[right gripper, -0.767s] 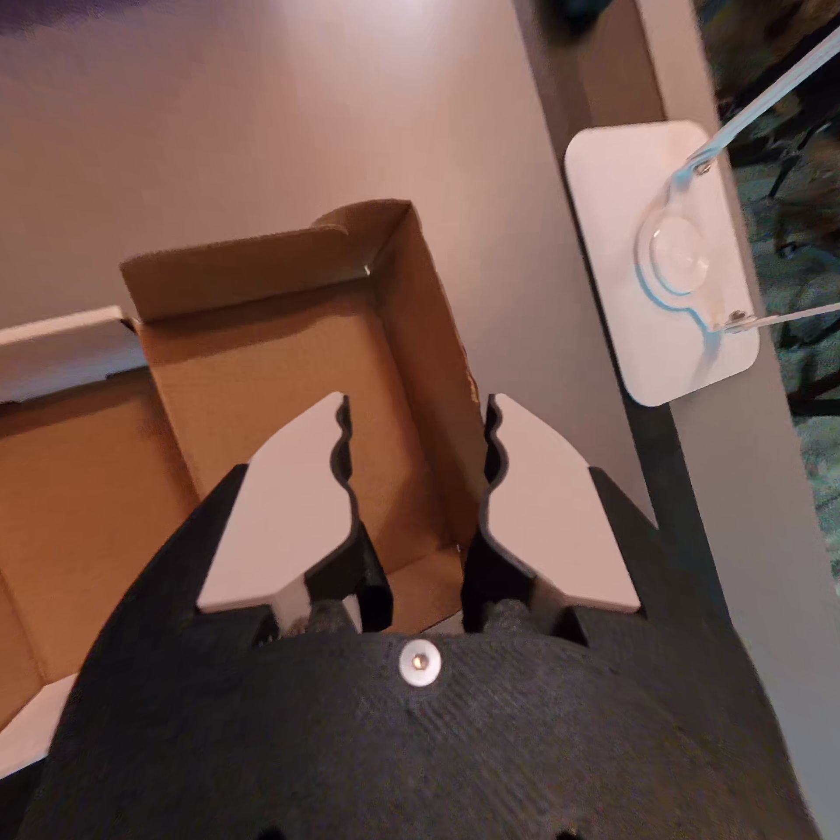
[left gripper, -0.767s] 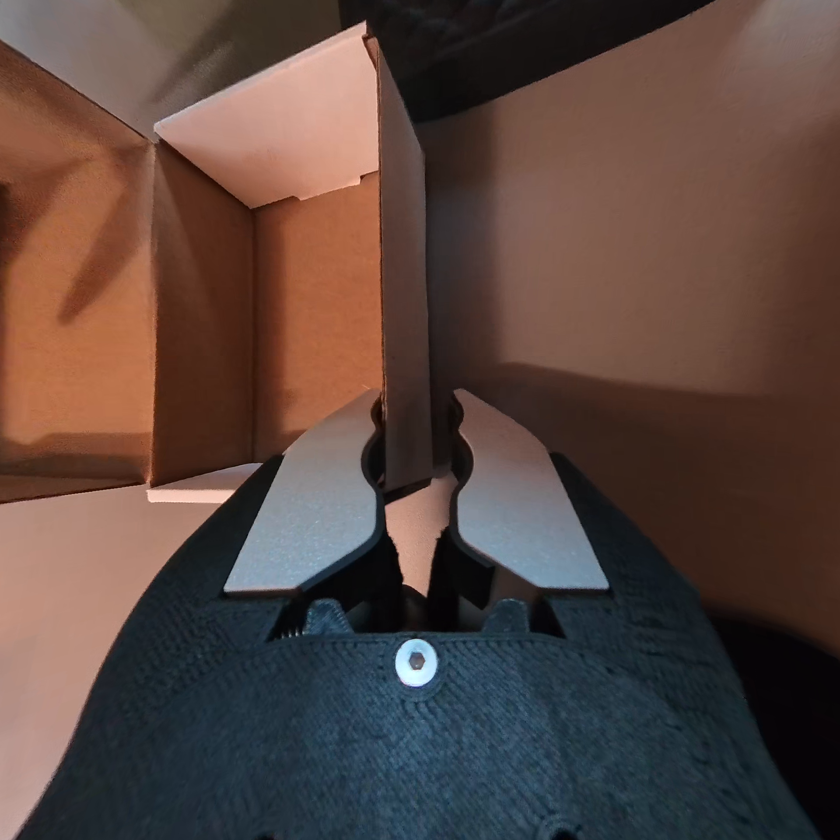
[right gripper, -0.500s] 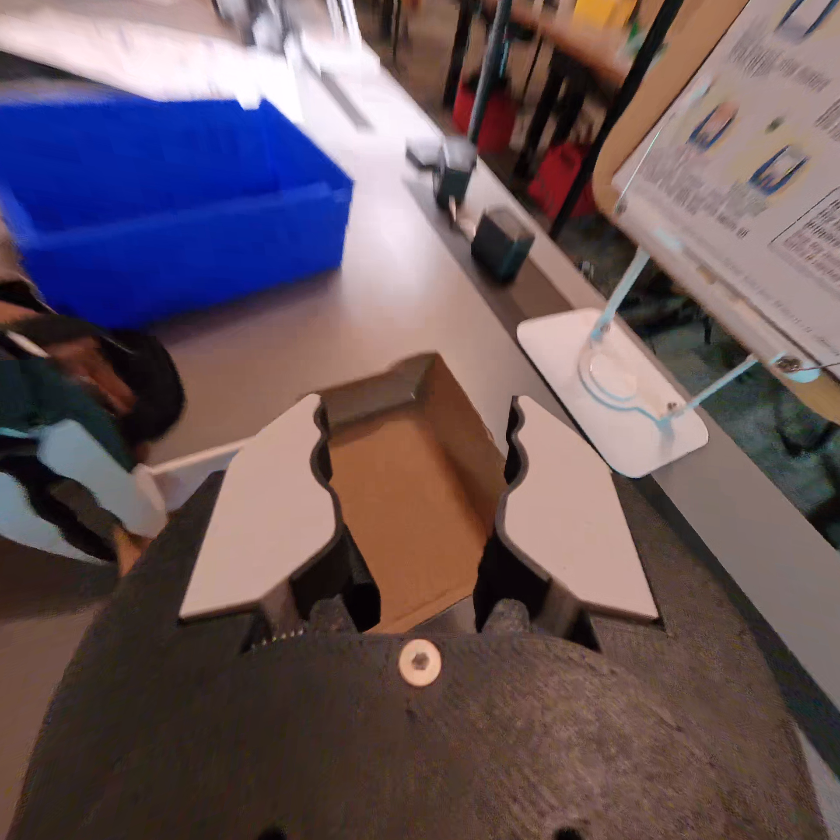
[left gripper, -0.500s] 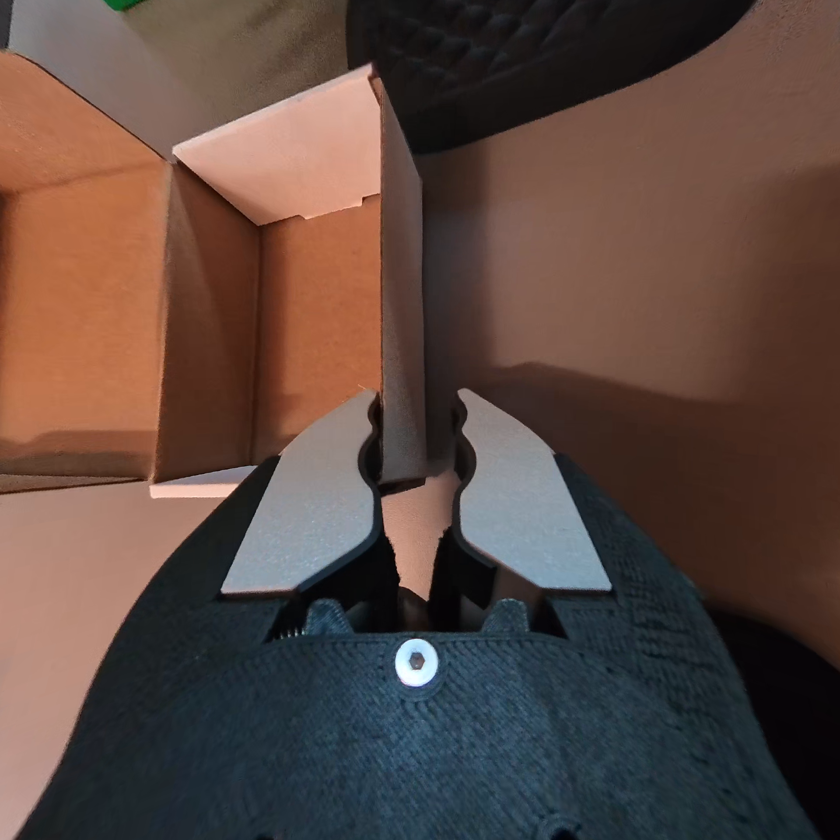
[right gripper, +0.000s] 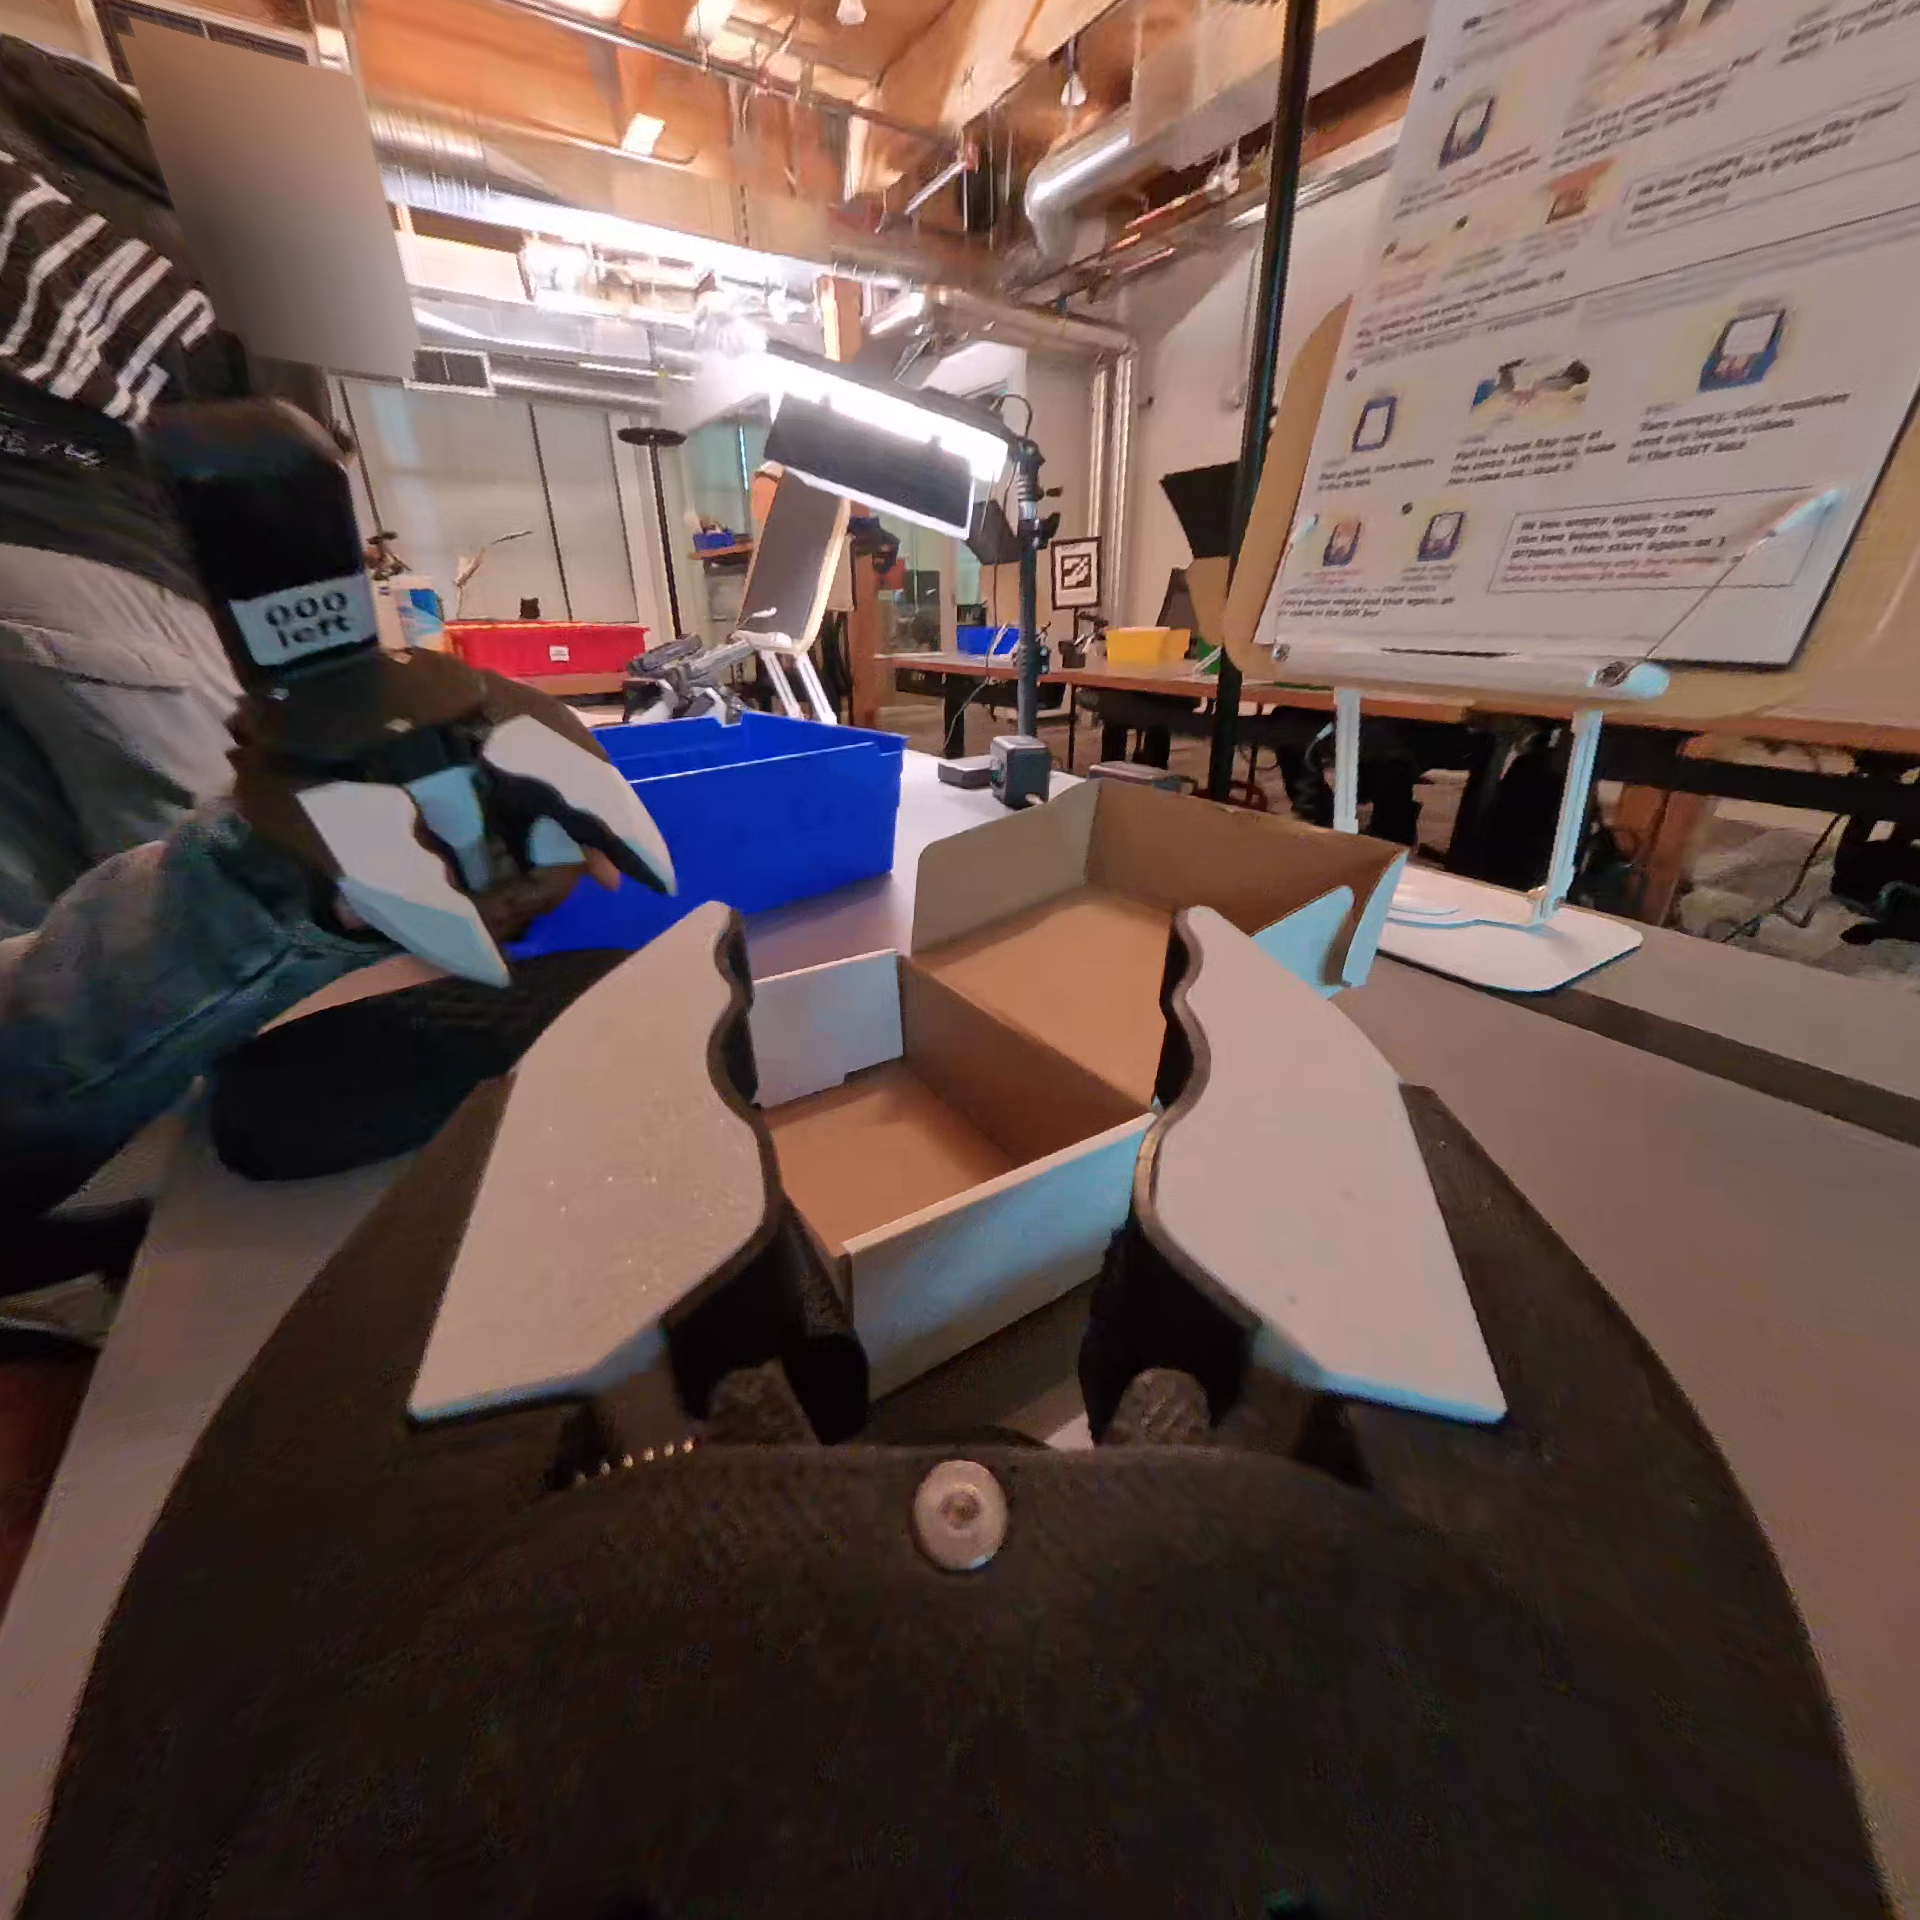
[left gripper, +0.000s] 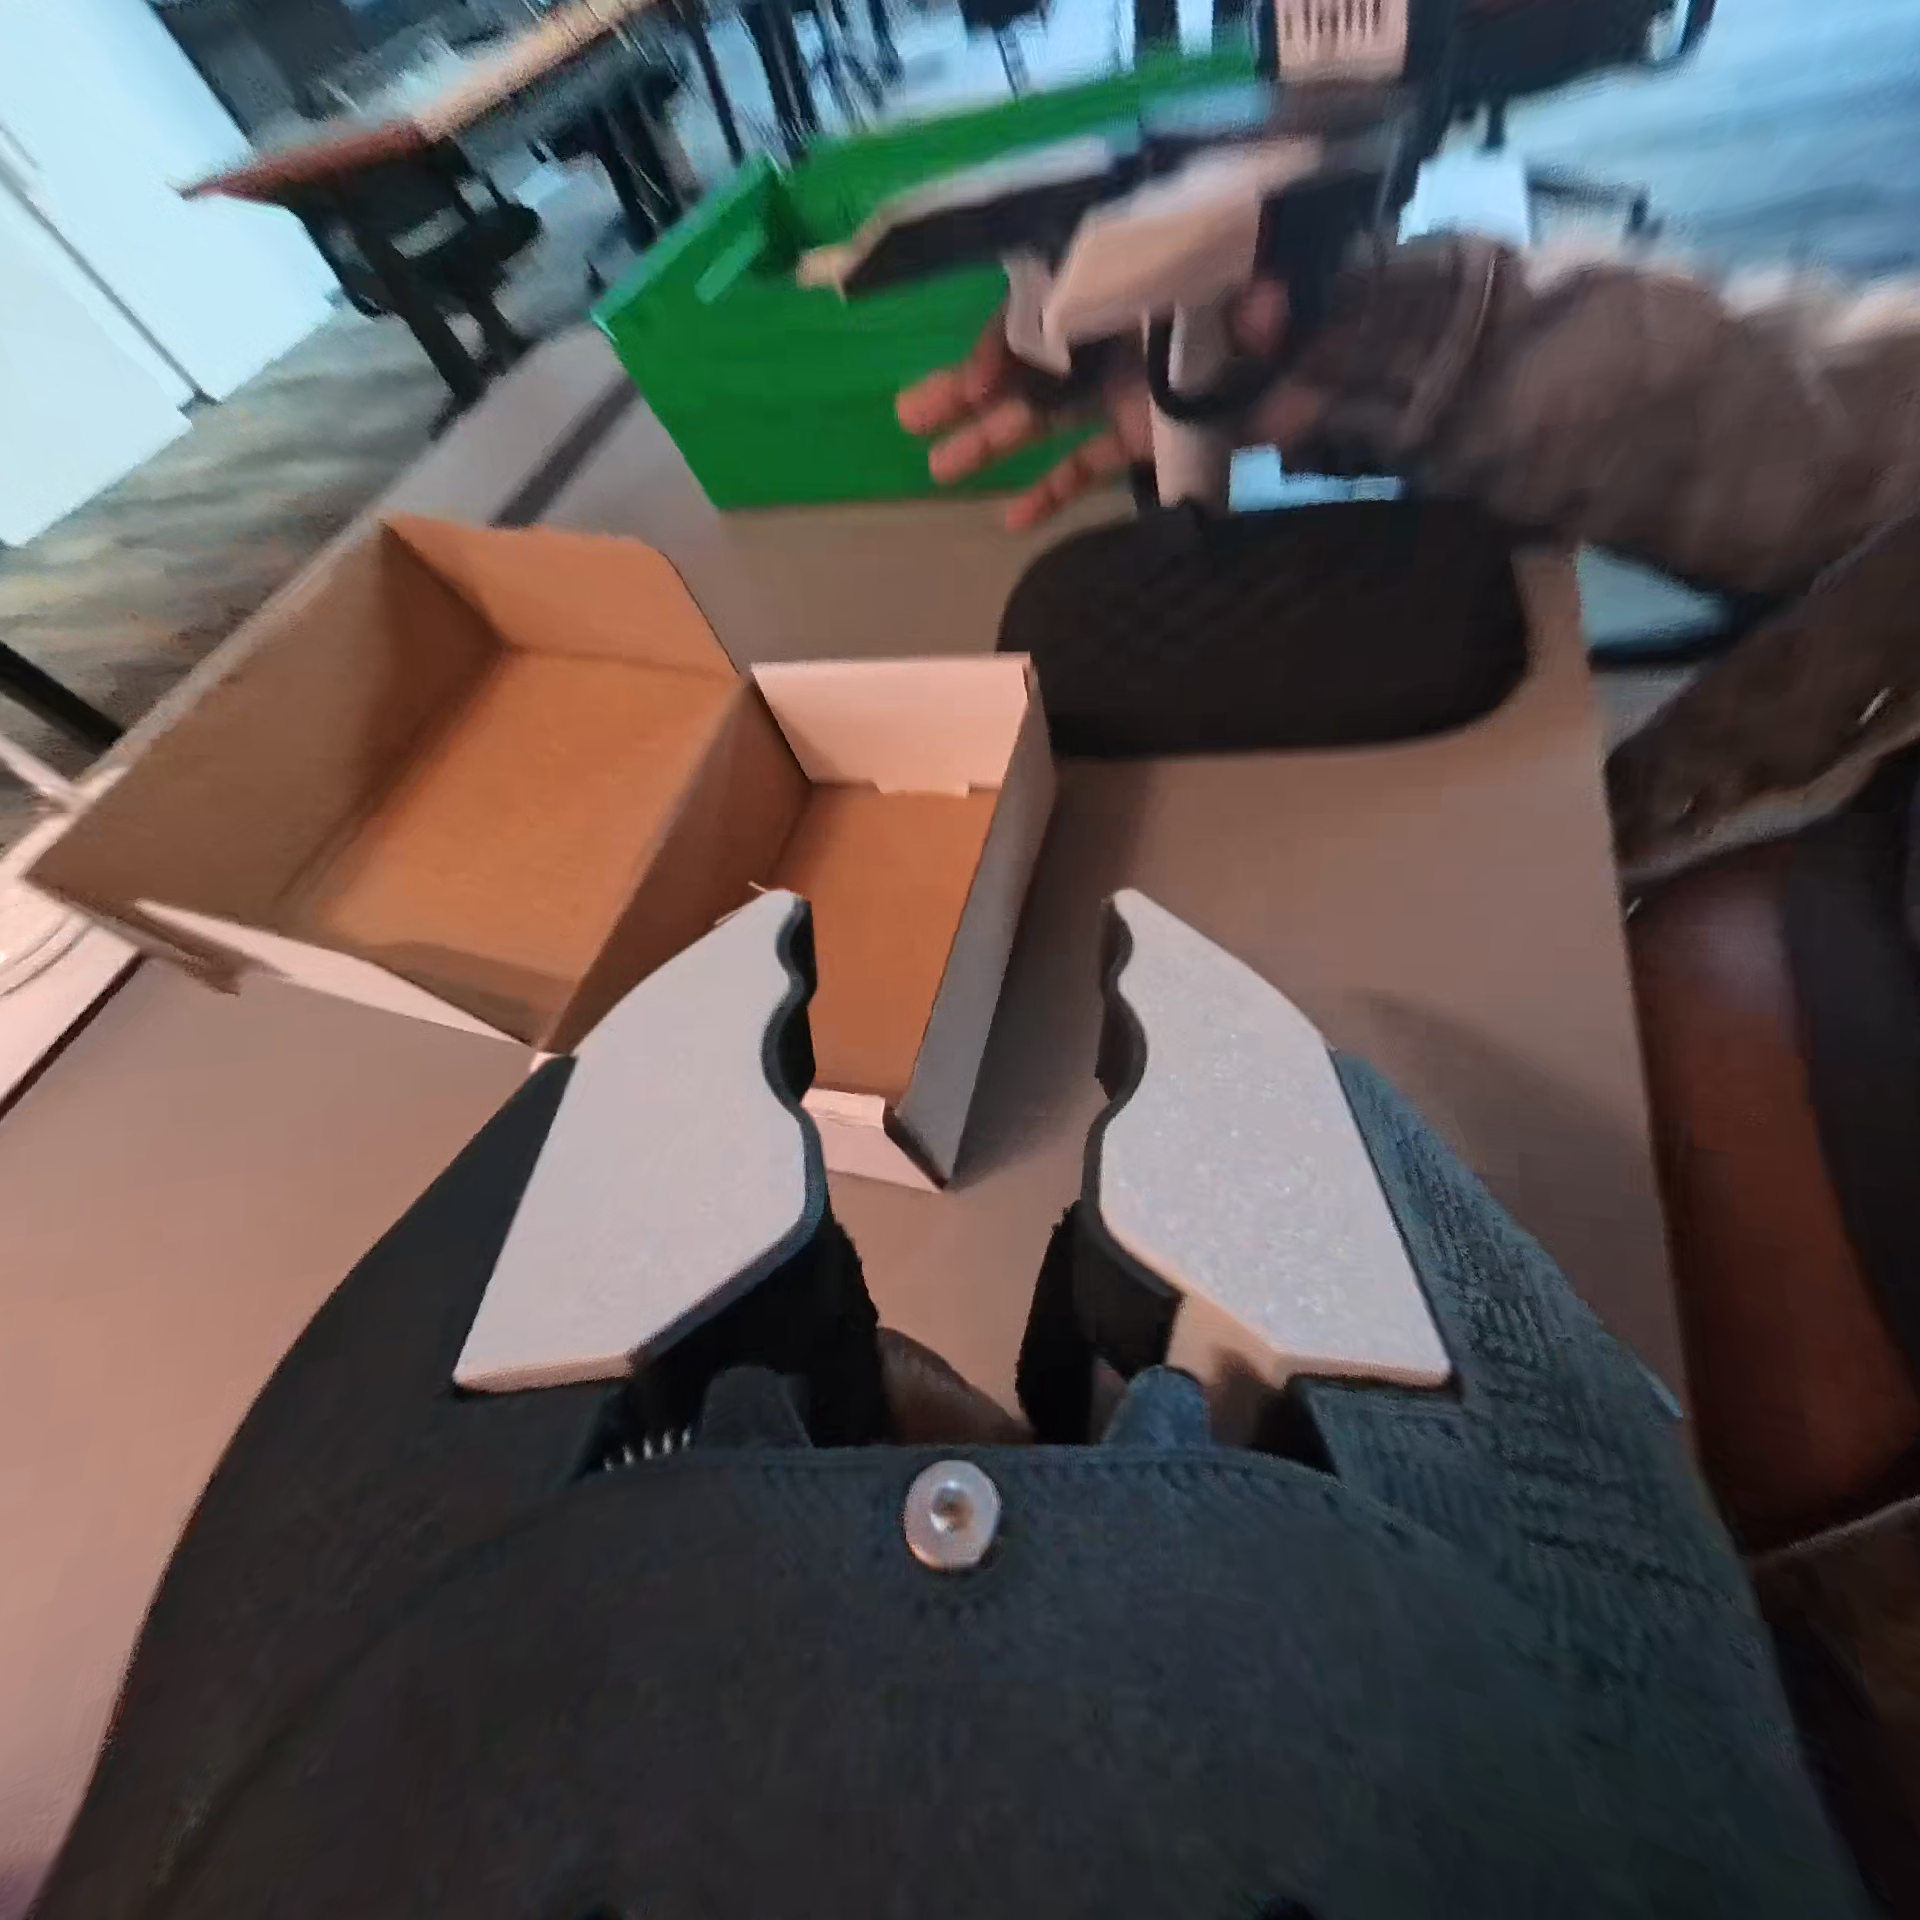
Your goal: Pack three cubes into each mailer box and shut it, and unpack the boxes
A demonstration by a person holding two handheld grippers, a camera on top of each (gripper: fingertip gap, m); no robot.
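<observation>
An open white mailer box [left gripper: 499, 790] with a brown inside lies on the grey table, and no cubes show in it. My left gripper [left gripper: 956, 925] is open and empty, held above the box's near right wall [left gripper: 982, 935] without touching it. In the right wrist view the same box [right gripper: 987, 1247] sits just ahead, its lid [right gripper: 1143, 842] folded back. My right gripper [right gripper: 956, 935] is open and empty over the box's near end. The left gripper [right gripper: 577, 930] shows at the left, open. The right gripper [left gripper: 1039, 239] shows blurred, held in a hand.
A green bin [left gripper: 831, 343] stands at the far side of the table and a blue bin [right gripper: 758, 810] behind the box. A black pad [left gripper: 1268, 623] lies beside the box. A white stand [right gripper: 1507, 925] holding an instruction sheet is at the right.
My left gripper has let go of the box's side wall, opened wide and pulled back and up. My right gripper has tilted up from looking down into the box and drawn back.
</observation>
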